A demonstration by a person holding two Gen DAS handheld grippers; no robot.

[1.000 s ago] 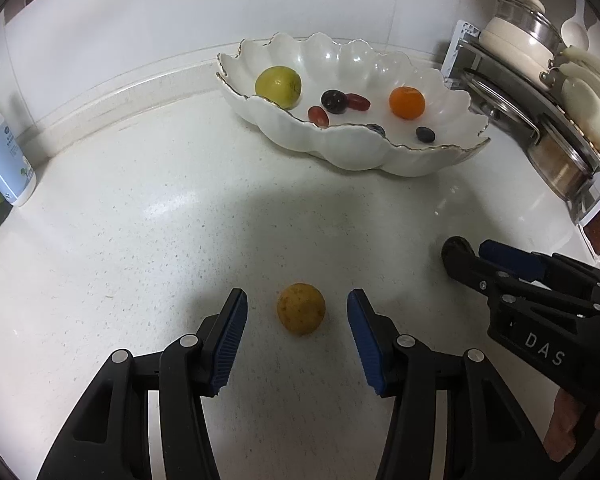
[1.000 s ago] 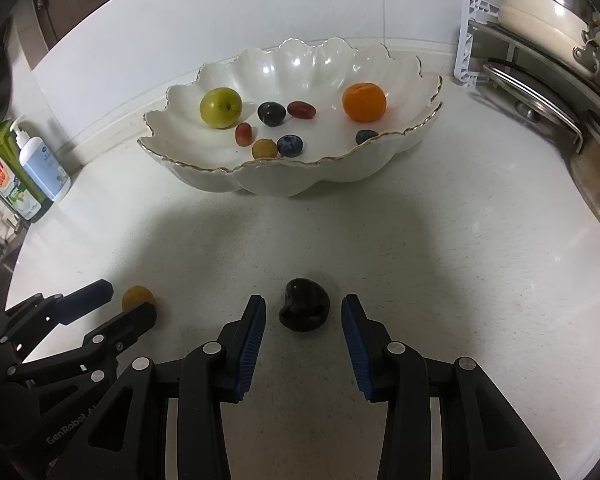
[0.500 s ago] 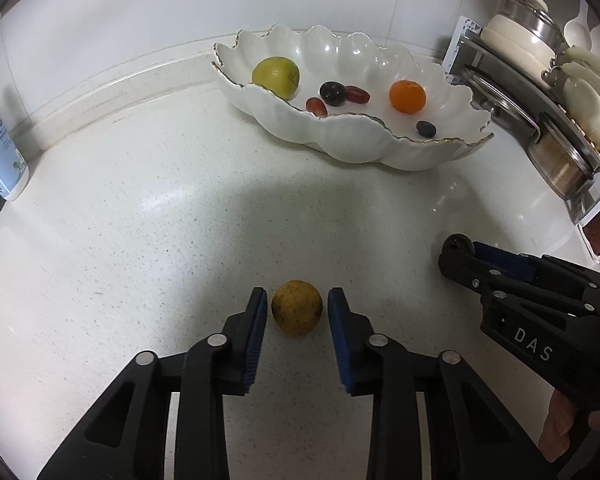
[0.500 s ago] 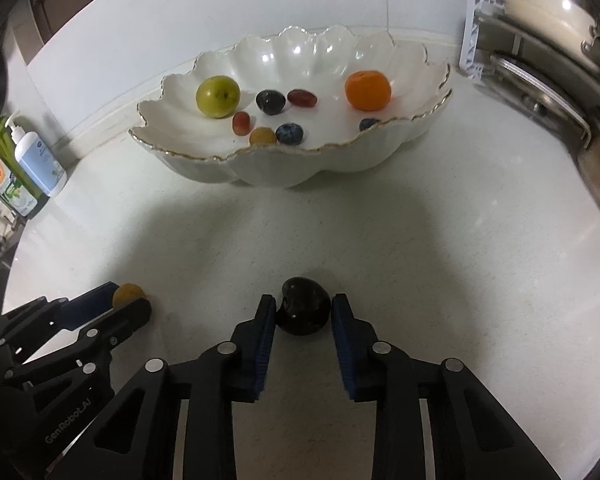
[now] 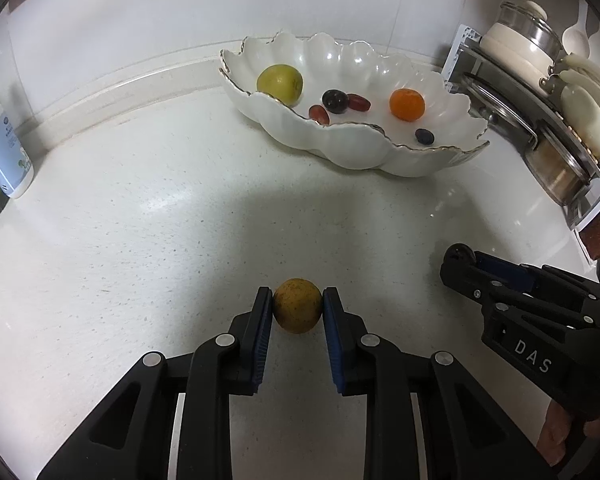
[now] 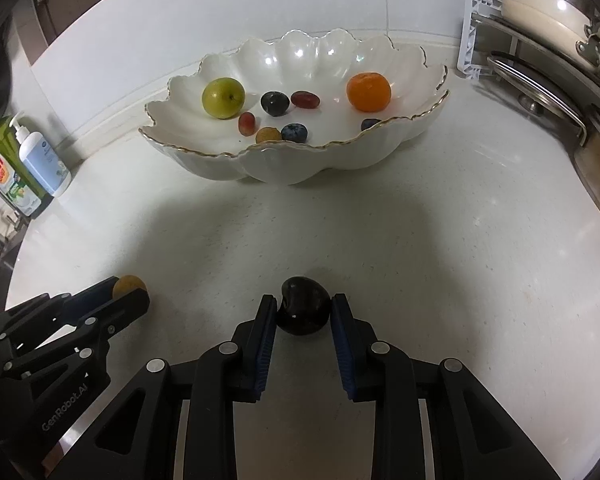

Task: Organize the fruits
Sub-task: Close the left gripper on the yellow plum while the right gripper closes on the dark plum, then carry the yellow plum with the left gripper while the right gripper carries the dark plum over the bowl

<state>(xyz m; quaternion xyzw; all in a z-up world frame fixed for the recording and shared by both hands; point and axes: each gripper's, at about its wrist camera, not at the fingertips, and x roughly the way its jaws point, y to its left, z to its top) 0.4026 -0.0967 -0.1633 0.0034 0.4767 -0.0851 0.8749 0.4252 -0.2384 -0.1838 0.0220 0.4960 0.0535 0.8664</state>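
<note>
Left wrist view: left tongs, black arms with blue pads, closing, both pads pressed against a small round yellow-brown fruit that sits on the speckled white counter, in front of and well apart from the scalloped white gold-rimmed bowl. Bowl contents seen here: one round yellow-green fruit at its left end, one dark round plum, two red grapes, one orange mandarin toward its right end, one dark blueberry by the near rim. Right of the bowl, a metal rack with stacked pots and lids. Far left of the bowl, a white bottle with a blue label. Right tongs enter at the right edge, a hand partly visible beneath; their load is hidden from this side. Right wrist view: right tongs, same make, clamped on a glossy dark, nearly black fruit resting on the counter in front of the bowl, well apart from it. The bowl additionally shows a small yellow fruit and a second blueberry near the front rim. Left of the bowl, a green dish-soap bottle beside the white pump bottle. The left tongs appear at lower left with the yellow-brown fruit between their tips.
</note>
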